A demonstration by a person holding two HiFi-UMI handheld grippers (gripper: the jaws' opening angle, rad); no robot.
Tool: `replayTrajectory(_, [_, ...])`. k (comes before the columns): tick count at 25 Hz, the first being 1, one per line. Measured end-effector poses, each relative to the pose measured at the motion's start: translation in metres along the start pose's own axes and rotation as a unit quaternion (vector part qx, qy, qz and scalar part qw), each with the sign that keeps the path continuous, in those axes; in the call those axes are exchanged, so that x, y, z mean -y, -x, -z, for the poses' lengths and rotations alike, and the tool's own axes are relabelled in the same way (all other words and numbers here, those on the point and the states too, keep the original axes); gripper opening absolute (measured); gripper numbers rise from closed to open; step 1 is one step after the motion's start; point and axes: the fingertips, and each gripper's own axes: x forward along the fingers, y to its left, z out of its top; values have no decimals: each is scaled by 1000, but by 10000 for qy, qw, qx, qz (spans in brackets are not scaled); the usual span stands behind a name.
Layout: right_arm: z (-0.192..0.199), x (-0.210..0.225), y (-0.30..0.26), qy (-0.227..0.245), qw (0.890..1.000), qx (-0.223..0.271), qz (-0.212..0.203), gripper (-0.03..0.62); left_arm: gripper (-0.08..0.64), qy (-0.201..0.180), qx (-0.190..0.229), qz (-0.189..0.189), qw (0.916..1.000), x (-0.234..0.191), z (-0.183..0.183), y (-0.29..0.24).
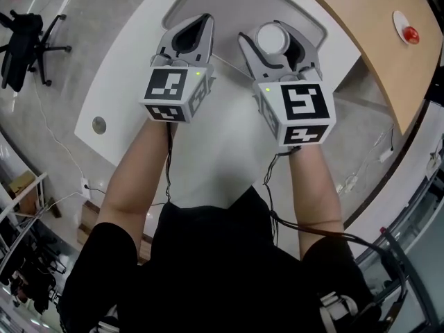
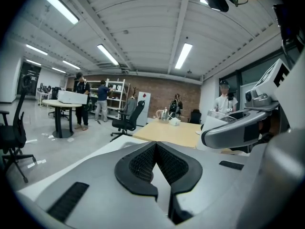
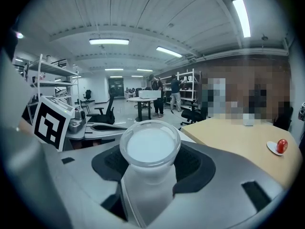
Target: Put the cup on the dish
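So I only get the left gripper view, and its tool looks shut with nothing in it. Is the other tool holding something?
Observer: Yes. The right gripper view shows the right tool shut on a whitish cup.
Operator: And where's the dish it goes on?
Observer: A small white dish lies on the wooden table, with a red thing on it.
Operator: Is the cup on it yet?
Observer: No. In the head view the cup is held over the white table, and the dish sits off to the right on the wooden one.
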Motion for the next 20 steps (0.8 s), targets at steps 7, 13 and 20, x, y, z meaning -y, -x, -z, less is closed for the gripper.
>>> replayTrajectory(7, [32,23,-49,-108,9998,-184,61,235,3,-110,-4,-41,9999,-13,33,-44])
replayTrajectory(13, [70,34,-85,-253,9984,-497,83,235,3,-115,-184,10,9998,-12,59,-64])
replayTrajectory(20, [96,35,-112,-304,9970,-712,47,235,3,-289,-94,89,9995,-11,58,-73])
